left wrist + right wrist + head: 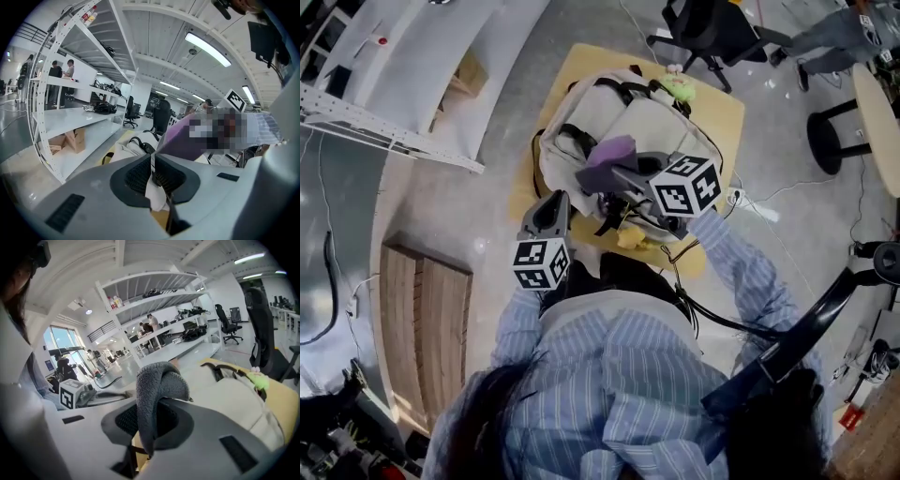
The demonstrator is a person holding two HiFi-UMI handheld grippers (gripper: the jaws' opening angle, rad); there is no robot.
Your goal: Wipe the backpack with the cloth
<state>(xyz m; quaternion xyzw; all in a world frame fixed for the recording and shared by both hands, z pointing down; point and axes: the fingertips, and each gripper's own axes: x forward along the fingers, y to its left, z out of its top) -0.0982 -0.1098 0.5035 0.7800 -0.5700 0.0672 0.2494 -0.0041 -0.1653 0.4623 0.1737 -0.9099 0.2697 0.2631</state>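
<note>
Backpack (623, 127) lies on the small yellow desk (720, 111), covering most of the top. Its near end hangs past the near edge, toward the person. Bare desk shows only at the far right corner and as a thin strip along the left edge.

Left tool (554, 204) is at the backpack's near left side. In the left gripper view the left tool (153, 172) has its jaws pinched narrow on a fold of the backpack's (125, 146) pale fabric.

Right tool (617, 176) is over the middle of the backpack, near the desk's near edge. Its jaws are clamped on the cloth (609, 152), which bunches up above the jaw tips (purple in the head view, grey in the right gripper view). Right gripper view: right tool (149, 423) with the cloth (158, 386) folded over and stuck between the jaws, backpack (234, 401) just beyond it, desk edge (282, 405) showing at the right.

Small green charm (679, 87) sits at the backpack's far end.

Around the desk:
- Open floor on the left and on the right.
- Shelf rack (403, 70) well off to the left.
- Office chair (705, 28) close behind the far edge.
</note>
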